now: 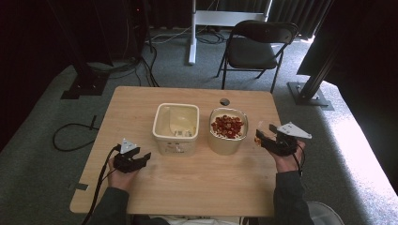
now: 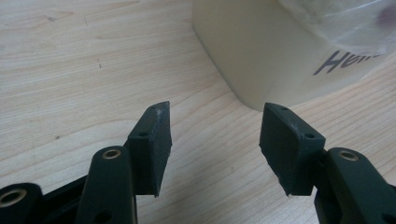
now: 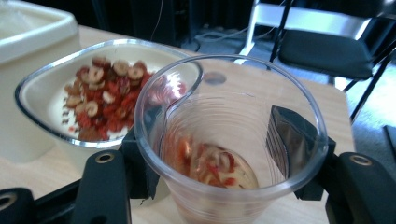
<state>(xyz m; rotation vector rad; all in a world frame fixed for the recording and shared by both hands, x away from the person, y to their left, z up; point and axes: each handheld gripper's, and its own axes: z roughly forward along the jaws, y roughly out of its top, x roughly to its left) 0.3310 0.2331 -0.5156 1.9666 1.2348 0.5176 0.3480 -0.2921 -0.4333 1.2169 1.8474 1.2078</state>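
The clear plastic cup (image 3: 229,140) sits clamped in the right claw (image 1: 268,136), just right of the round tub of dried red fruit (image 1: 227,125) and close to the bench's right edge; a few fruit pieces lie in its bottom. The right hand (image 1: 287,157) holds that claw level, raised above the bench (image 1: 197,183), jaws toward the tub. Left of the fruit tub stands an empty cream square tub (image 1: 176,123), smooth-walled with a printed label. The left claw (image 1: 141,159) rests low, just left of the square tub's near corner, its jaws released and parted over bare pale wood. A broad open strip of bench lies in front of both tubs.
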